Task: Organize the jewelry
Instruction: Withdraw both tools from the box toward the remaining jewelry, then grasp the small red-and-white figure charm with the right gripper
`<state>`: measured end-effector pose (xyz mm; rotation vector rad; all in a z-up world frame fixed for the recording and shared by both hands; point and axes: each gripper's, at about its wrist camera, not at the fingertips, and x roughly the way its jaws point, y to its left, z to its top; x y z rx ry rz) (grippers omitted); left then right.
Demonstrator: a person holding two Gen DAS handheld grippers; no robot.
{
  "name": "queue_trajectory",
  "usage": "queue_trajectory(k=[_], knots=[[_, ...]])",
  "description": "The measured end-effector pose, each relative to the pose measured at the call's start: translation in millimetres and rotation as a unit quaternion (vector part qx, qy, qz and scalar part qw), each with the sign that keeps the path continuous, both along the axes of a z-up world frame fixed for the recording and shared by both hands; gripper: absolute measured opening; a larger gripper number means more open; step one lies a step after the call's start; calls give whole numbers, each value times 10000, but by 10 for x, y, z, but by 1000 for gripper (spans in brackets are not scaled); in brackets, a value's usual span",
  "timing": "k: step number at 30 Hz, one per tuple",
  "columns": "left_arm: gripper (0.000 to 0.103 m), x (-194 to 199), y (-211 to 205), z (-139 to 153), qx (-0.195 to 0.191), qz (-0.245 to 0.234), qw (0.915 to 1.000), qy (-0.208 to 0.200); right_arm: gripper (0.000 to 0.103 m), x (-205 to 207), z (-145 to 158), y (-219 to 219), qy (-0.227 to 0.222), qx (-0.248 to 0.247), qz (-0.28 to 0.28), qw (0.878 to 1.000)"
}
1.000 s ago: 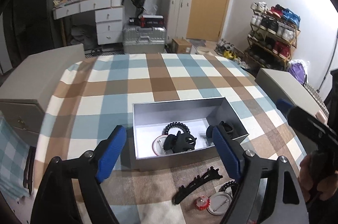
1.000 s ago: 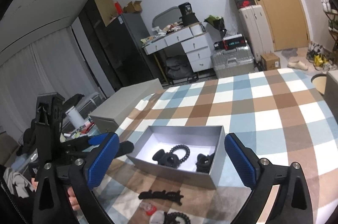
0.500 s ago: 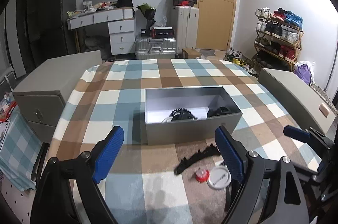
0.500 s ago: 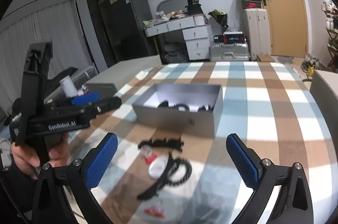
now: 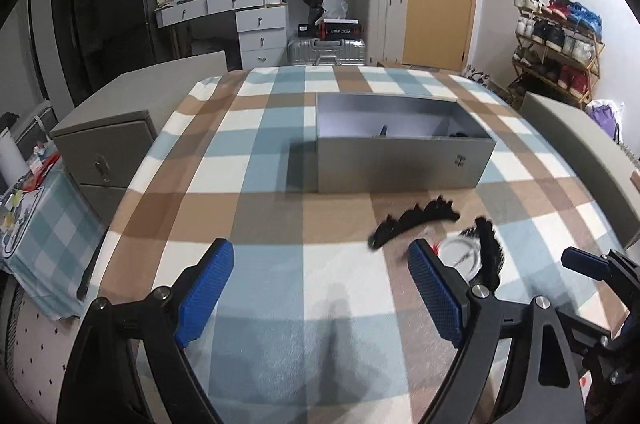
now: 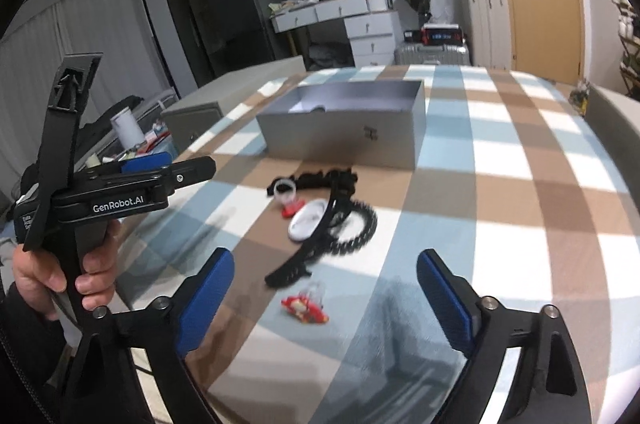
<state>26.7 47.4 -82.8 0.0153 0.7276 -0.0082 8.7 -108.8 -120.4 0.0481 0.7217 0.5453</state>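
An open grey box (image 5: 404, 148) (image 6: 348, 128) stands on the checked tablecloth (image 5: 280, 164); its contents are mostly hidden from this low angle. In front of it lie loose pieces: a black toothed hair clip (image 5: 412, 220) (image 6: 320, 180), a white round badge (image 5: 460, 252) (image 6: 306, 218), a long black comb clip (image 6: 312, 244), a black spiral hair tie (image 6: 360, 228) and small red ornaments (image 6: 304, 308) (image 6: 290, 208). My left gripper (image 5: 320, 288) is open and empty, low over the cloth, left of the pile. My right gripper (image 6: 324, 296) is open and empty, just short of the pile.
Grey cabinets flank the table at left (image 5: 120, 128) and right (image 5: 576, 152). A desk (image 5: 228, 8), suitcases (image 5: 328, 48), a door and a shoe rack (image 5: 556, 40) stand beyond. The hand-held left gripper body (image 6: 100, 192) shows at left in the right wrist view.
Both grippers have pulled back from the box and dropped lower toward the table's near edge. The box now looks farther away and the loose pieces lie just ahead. Both stay open.
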Motion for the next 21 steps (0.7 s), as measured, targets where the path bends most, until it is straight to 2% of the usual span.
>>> queue_trajectory(k=[2, 4, 11, 14, 16, 21], knots=[[86, -28, -13, -44, 103, 11, 9999, 41, 83, -5, -40, 10, 47, 10, 16, 10000], [86, -46, -10, -86, 82, -5, 9999, 117, 72, 10, -86, 36, 152, -10, 89, 9998], [86, -59, -9, -176, 14, -62, 9994, 337, 59, 2, -171, 169, 168, -301, 264, 9991], [86, -65, -31, -192, 28, -96, 9992, 379, 49, -4, -196, 202, 144, -460, 256, 9985], [86, -68, -41, -204, 26, -120, 9991, 411, 34, -5, -222, 223, 180, -540, 303, 9979], [86, -88, -54, -211, 16, -129, 9989, 453, 21, -57, -237, 250, 138, -586, 438, 9972]])
